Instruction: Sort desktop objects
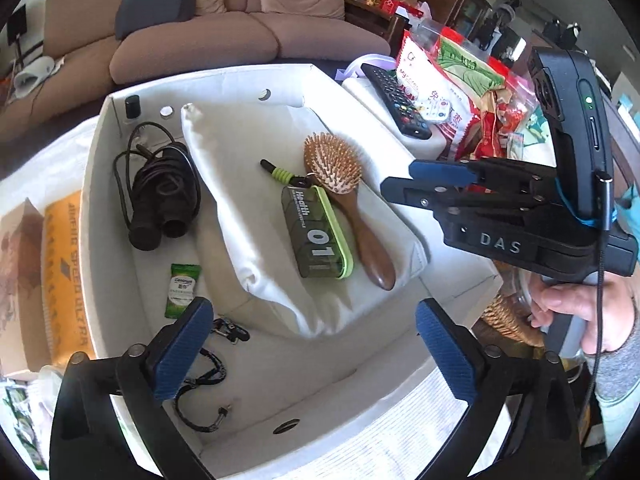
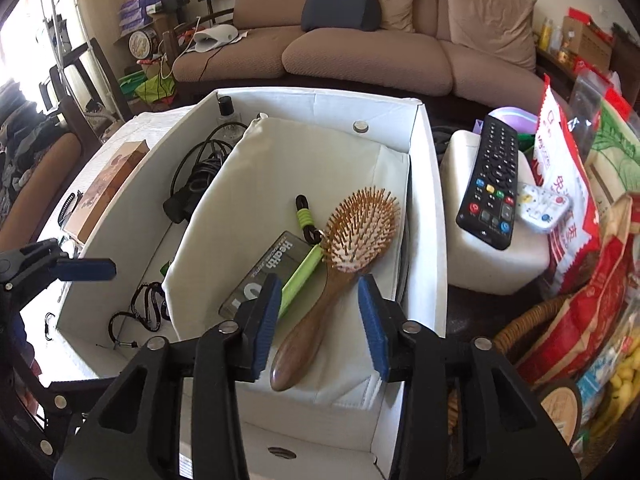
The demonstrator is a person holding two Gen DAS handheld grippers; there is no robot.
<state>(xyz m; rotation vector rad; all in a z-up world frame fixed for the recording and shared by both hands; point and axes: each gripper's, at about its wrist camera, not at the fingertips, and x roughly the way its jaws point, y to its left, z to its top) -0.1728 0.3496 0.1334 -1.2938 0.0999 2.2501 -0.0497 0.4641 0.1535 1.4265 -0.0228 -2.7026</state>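
A wooden hairbrush (image 2: 340, 264) and a green pill case (image 2: 276, 276) marked "Health 01" lie on a white cloth bag (image 2: 288, 168) inside a white box (image 2: 430, 200). My right gripper (image 2: 320, 284) hangs open just above the brush handle, its blue pads standing clear on either side. In the left wrist view, my left gripper (image 1: 314, 306) is wide open over the near end of the box (image 1: 208, 80), holding nothing. The hairbrush (image 1: 340, 184) and pill case (image 1: 316, 236) lie beyond it, and the right gripper (image 1: 400, 179) reaches in from the right, held by a hand (image 1: 580, 308).
In the box beside the bag are a coiled black cable with adapter (image 1: 164, 196), a green packet (image 1: 182, 288), a black cord (image 1: 204, 380) and a small bottle (image 1: 132, 106). To the right a black remote (image 2: 494, 184) lies on a white block, by snack bags (image 2: 576, 184) and a wicker basket (image 2: 532, 320).
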